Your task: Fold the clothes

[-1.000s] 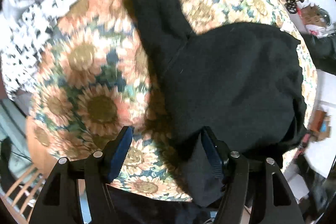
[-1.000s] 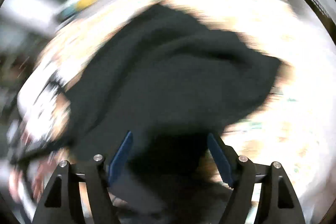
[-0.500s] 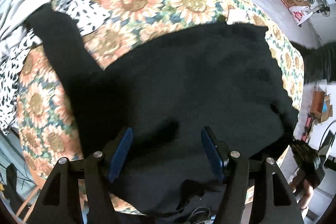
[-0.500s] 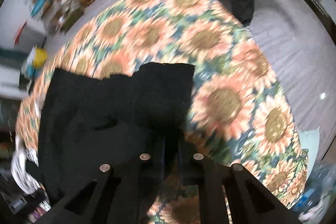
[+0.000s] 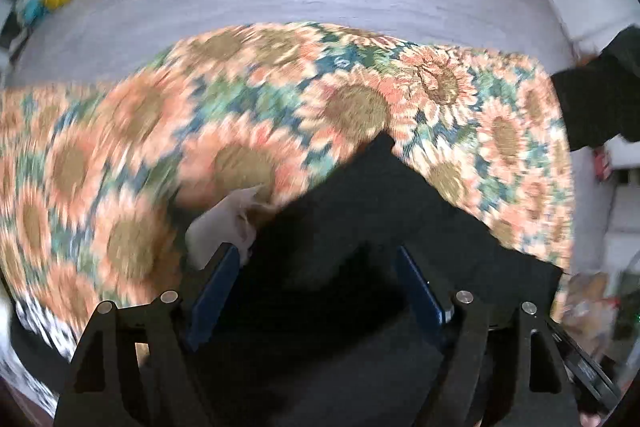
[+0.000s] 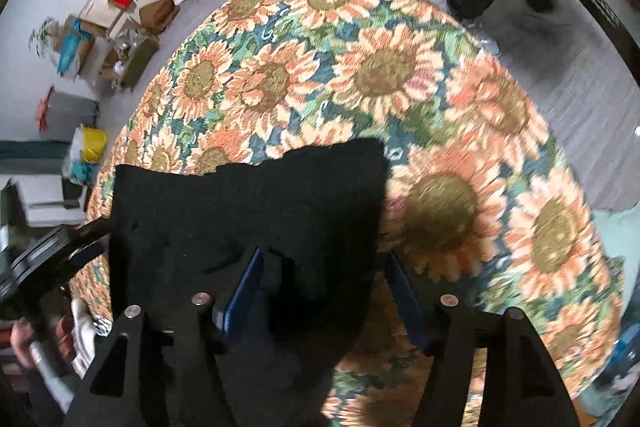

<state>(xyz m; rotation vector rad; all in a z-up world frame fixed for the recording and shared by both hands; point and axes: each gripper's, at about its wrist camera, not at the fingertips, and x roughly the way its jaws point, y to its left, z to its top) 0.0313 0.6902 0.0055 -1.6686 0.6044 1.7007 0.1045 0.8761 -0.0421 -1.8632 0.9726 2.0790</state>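
Black garment (image 6: 248, 211), flat and matte with a ragged far edge, lies on the sunflower-covered worktop (image 6: 360, 67); left claw (image 5: 316, 283) and right claw (image 6: 320, 287) have just been opening above it, gripping nothing

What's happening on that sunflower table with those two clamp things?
A person is folding a black garment on a table covered by a sunflower tablecloth, working a handheld gripper in each hand. The right gripper stands over the garment's edge; its jaws have just been opening and are apart, with cloth lying between them, ungripped. The left gripper is over the garment too, jaws wide and just opening further, pinching nothing.
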